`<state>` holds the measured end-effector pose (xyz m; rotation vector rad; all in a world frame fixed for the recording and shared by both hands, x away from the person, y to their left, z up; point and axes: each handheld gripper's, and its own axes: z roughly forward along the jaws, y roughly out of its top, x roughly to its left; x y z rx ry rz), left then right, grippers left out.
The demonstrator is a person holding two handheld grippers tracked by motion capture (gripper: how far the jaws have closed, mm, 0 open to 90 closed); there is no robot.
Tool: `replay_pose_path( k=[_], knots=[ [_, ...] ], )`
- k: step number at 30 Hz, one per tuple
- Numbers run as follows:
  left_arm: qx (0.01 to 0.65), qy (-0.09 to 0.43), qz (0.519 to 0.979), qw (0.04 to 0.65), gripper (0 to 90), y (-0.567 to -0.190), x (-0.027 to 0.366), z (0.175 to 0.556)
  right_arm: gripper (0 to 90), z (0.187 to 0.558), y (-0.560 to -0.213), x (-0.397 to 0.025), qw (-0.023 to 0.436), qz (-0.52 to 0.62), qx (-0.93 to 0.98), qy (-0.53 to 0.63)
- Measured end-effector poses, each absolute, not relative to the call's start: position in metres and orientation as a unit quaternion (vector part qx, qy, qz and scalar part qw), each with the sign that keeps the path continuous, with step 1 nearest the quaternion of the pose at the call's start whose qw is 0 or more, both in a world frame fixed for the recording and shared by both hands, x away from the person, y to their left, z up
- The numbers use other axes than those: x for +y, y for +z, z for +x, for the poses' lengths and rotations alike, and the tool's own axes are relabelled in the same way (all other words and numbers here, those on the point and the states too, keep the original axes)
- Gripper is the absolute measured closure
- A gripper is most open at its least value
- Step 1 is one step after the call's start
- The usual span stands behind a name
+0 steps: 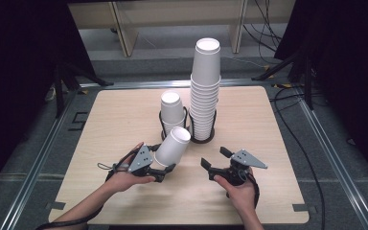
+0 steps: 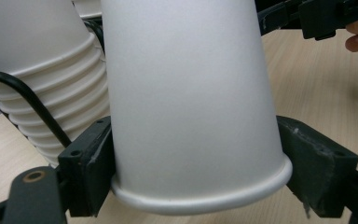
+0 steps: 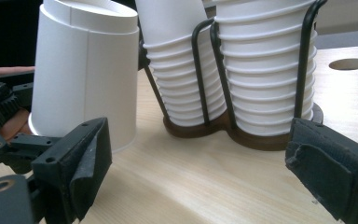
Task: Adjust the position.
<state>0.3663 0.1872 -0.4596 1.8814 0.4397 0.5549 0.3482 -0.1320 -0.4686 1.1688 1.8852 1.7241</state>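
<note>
High view: your left gripper [image 1: 165, 168] clamps a white paper cup [image 1: 173, 146] near its rim, tilted, just ahead of the wire cup holder [image 1: 188, 125]. Your right gripper [image 1: 215, 159] is spread wide, bare table [image 1: 249, 115] ahead.

Left gripper view: both jaws press the cup [image 2: 191, 102].

Right gripper view: jaws apart, nothing between; holder [image 3: 242, 133] ahead.
</note>
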Motion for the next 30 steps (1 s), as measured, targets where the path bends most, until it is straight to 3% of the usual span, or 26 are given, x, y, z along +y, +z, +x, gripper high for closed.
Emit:
replay_pose_path(
  k=[30],
  knots=[
    [0.172, 0.228, 0.804, 0.521, 18.4, -0.453, 0.199, 0.367, 8.0, 0.352, -0.469, -0.137, 0.173, 0.398, 0.676, 0.595]
  ],
)
